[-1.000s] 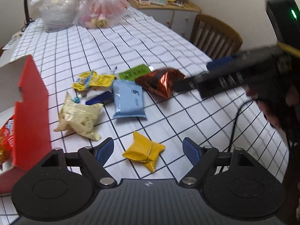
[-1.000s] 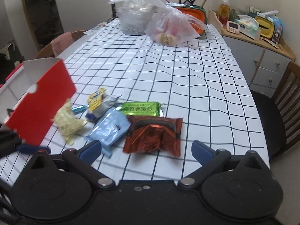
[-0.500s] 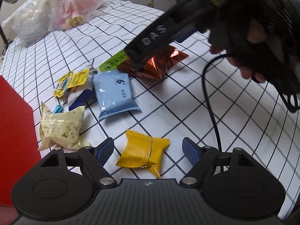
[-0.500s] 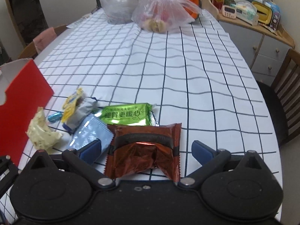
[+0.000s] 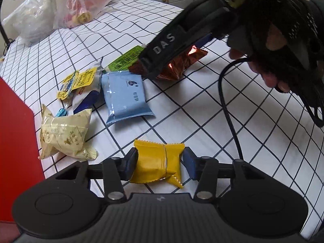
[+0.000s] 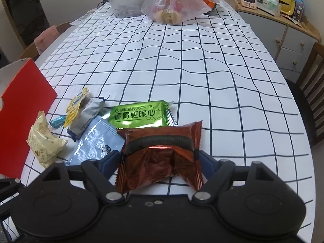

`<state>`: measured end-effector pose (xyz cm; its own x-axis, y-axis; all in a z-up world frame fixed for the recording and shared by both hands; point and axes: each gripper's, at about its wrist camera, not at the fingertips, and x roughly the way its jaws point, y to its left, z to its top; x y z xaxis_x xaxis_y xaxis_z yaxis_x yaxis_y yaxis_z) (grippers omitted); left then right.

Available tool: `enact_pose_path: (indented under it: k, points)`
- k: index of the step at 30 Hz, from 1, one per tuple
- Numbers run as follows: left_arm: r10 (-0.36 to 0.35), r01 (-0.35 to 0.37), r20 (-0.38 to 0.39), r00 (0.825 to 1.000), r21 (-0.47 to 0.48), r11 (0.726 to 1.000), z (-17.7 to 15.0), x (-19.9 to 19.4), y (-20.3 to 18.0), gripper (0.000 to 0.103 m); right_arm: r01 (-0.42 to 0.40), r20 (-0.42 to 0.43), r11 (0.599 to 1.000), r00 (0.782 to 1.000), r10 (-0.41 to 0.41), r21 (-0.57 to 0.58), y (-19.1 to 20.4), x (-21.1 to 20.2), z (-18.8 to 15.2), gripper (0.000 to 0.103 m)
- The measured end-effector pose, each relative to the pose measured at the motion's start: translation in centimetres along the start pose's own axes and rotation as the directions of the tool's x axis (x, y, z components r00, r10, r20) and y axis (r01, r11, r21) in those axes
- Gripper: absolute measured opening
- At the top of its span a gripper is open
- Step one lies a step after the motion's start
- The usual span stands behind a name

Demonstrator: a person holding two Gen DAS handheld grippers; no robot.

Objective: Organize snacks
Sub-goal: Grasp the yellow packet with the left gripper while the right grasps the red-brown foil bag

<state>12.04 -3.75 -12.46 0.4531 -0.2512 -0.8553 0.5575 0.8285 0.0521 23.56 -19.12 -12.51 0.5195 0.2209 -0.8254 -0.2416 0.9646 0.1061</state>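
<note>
Right gripper [image 6: 161, 159], jaws closed against both sides of a copper-red foil snack packet [image 6: 160, 154] on the gridded counter [image 6: 202, 70]. Just beyond lies a green packet [image 6: 139, 115]; to the left, a pale blue packet [image 6: 95, 141], a cream packet [image 6: 43, 141] and a red box [image 6: 24, 105].

Wooden chair [image 6: 316, 64], sideboard [image 6: 291, 38], timer [image 6: 247, 0]

White letters "DAS" run along the right gripper [image 5: 172, 46], while the green snack packet [image 6: 139, 116] carries the Chinese lines "加班熬夜太平一下" and, larger beneath, "懂胃更暖心".
</note>
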Motion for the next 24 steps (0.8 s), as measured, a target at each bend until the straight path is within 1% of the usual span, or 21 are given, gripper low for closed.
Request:
enact_pose_path:
  k: [1,3,6,8,12,17,24]
  points:
    - [0.004,-0.004,-0.001,1.0,-0.011,1.0,0.0,0.0,0.1,0.047,-0.001,0.003,1.0,1.0,0.001,0.004,0.0,-0.1,0.0,0.074]
    - [0.007,-0.007,-0.003,1.0,-0.037,0.999,0.0,0.0,0.3,0.046,0.001,0.006,1.0,1.0,-0.001,0.011,-0.1,-0.4,-0.1,0.067]
    - [0.002,-0.002,-0.003,1.0,-0.08,0.997,-0.1,-0.2,0.8,0.043,-0.01,0.009,1.0,1.0,0.009,0.028,-0.3,-0.7,-0.4,0.061]
    - [-0.001,0.001,-0.001,1.0,-0.106,0.994,-0.3,-0.3,1.1,0.041,-0.003,0.014,0.999,1.0,0.002,0.034,-0.3,-0.9,-0.6,0.059]
    - [-0.008,0.008,-0.001,1.0,-0.158,0.987,-0.5,-0.6,1.8,0.039,-0.003,0.027,0.998,1.0,0.001,0.058,-0.5,-1.8,-1.2,0.058]
    - [-0.012,0.013,0.008,1.0,-0.196,0.981,-1.1,-1.4,2.1,0.039,-0.014,0.044,0.998,0.999,0.011,0.069,-0.4,-3.8,-2.1,0.058]
    - [-0.021,0.028,0.028,0.999,-0.252,0.967,-1.9,-4.0,2.4,0.039,-0.054,0.064,0.996,0.997,0.049,0.067,0.5,-6.9,-3.3,0.058]
